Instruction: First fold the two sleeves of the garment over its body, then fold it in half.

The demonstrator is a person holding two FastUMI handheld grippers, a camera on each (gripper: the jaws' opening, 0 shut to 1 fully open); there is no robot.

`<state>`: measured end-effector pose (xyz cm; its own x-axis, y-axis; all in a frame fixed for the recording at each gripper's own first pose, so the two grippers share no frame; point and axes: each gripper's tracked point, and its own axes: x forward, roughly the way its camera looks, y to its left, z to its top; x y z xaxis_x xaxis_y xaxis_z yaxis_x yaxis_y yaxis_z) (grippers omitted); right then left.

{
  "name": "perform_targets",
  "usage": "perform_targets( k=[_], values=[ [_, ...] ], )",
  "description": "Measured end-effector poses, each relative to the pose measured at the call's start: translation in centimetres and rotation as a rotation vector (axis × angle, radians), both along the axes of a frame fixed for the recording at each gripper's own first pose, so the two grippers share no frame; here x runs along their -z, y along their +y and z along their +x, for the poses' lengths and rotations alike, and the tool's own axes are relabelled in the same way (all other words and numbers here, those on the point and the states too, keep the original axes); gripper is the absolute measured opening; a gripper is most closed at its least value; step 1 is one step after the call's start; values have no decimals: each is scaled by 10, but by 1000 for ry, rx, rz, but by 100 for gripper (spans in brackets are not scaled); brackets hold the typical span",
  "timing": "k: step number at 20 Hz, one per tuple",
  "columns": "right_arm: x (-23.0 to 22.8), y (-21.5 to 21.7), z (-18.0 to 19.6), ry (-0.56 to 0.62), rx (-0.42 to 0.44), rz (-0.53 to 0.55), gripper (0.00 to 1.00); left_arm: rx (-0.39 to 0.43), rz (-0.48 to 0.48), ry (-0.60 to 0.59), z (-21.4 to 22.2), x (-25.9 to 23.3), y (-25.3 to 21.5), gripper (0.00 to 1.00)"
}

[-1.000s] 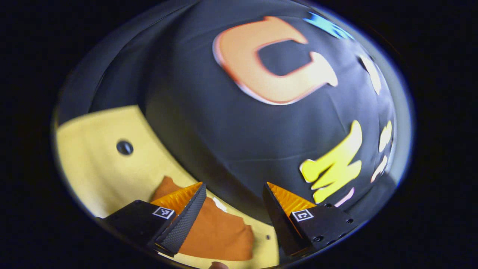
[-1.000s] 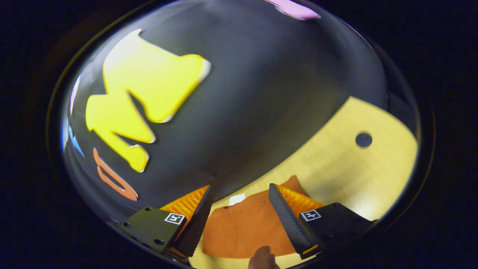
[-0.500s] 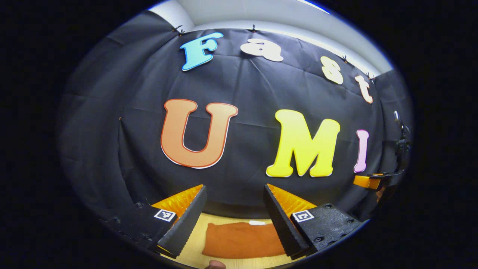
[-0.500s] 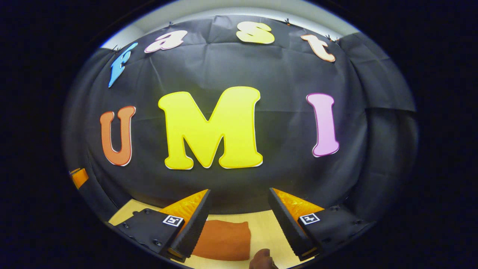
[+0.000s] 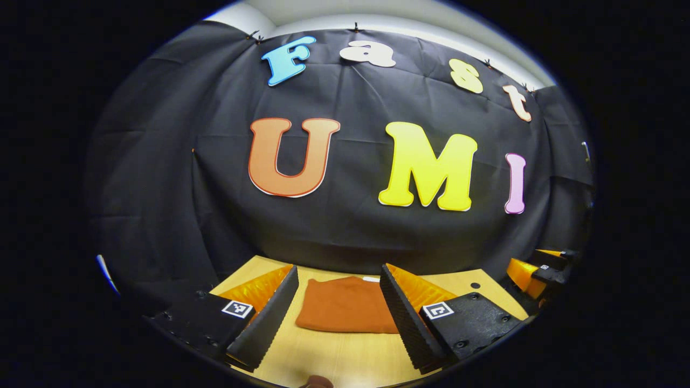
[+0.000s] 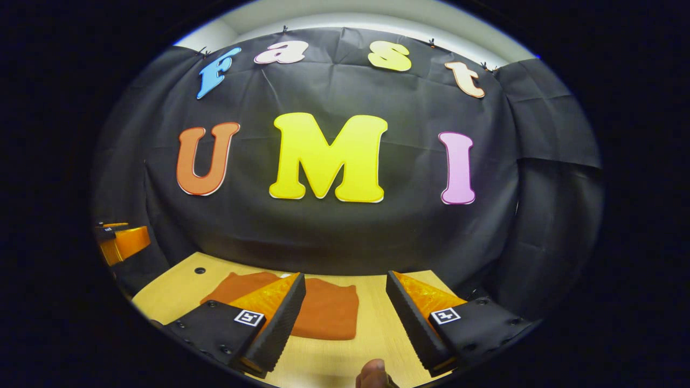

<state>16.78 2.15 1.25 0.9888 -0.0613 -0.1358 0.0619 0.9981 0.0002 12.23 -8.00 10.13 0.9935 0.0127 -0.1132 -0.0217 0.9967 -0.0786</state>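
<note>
The orange garment (image 5: 345,306) lies flat on the wooden table (image 5: 345,353) as a compact folded rectangle, near the black cloth wall. My left gripper (image 5: 338,269) is open and empty, held back from the garment, which shows between its fingers. In the right gripper view the garment (image 6: 326,315) lies ahead and to the left, partly hidden by one finger. My right gripper (image 6: 345,275) is open too, with nothing in it and apart from the cloth. Each gripper shows at the edge of the other's view: the right gripper (image 5: 539,269), the left gripper (image 6: 121,240).
The table (image 6: 377,323) ends at the black cloth wall just behind the garment. A small round hole (image 6: 200,270) sits in the tabletop near a far corner; the same kind of hole (image 5: 474,285) shows in the left gripper view. A fingertip (image 6: 372,373) pokes in at the bottom.
Both views swung from a tilted, close look down at the garment to a level look from farther back. The garment now lies ahead on the table. Both grippers stayed open.
</note>
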Motion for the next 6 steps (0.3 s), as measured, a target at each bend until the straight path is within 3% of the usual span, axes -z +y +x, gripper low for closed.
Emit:
perform_targets(
  k=[4,5,6],
  values=[
    [-22,9,-14,-67,-13,-51,95,20,37,-23,-16,-5,-13,100],
    [-24,15,-15,-77,-27,-52,93,14,33,-39,-19,-9,-13,98],
    [-26,20,-16,-82,-41,-51,93,7,19,-59,-21,-15,-12,89]
  ],
)
